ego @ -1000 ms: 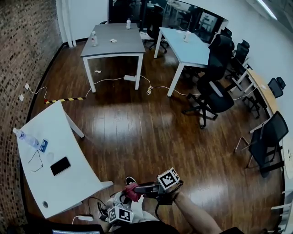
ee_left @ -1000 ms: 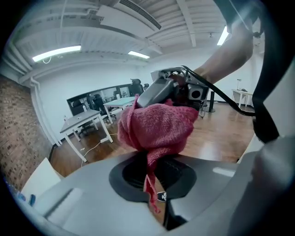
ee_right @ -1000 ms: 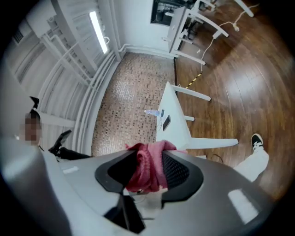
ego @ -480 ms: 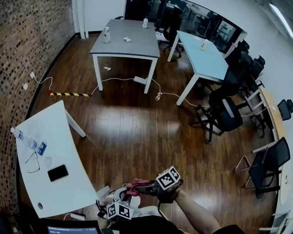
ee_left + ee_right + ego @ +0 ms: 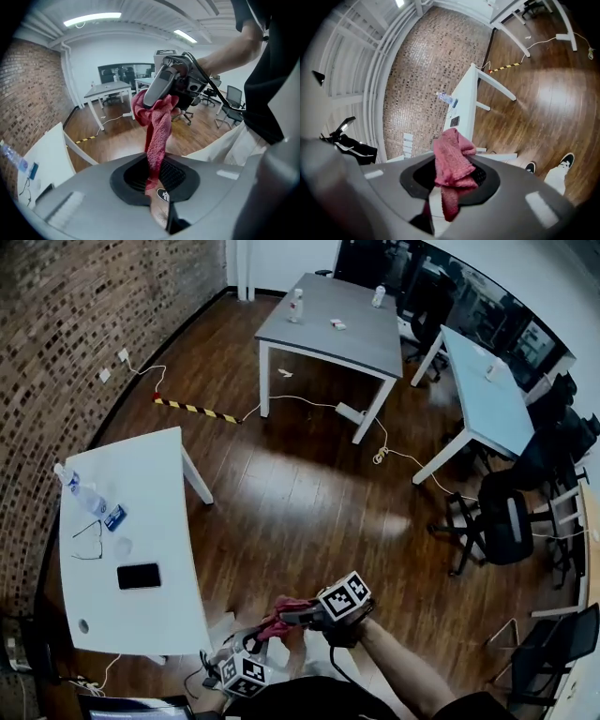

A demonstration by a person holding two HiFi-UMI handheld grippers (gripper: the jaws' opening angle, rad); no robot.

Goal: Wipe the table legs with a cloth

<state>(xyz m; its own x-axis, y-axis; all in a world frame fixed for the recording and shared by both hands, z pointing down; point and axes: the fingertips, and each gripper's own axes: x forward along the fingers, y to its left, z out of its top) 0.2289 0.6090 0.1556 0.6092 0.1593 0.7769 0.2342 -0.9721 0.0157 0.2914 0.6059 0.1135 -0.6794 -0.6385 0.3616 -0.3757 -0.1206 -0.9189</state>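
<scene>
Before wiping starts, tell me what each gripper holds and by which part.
Both hold the red cloth: right gripper clamps its bunched end, left gripper pinches the opposite tip.

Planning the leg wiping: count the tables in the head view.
3. A white table at near left, a grey table at top centre, and a pale blue table at upper right. Others may lie past the right edge.
</scene>
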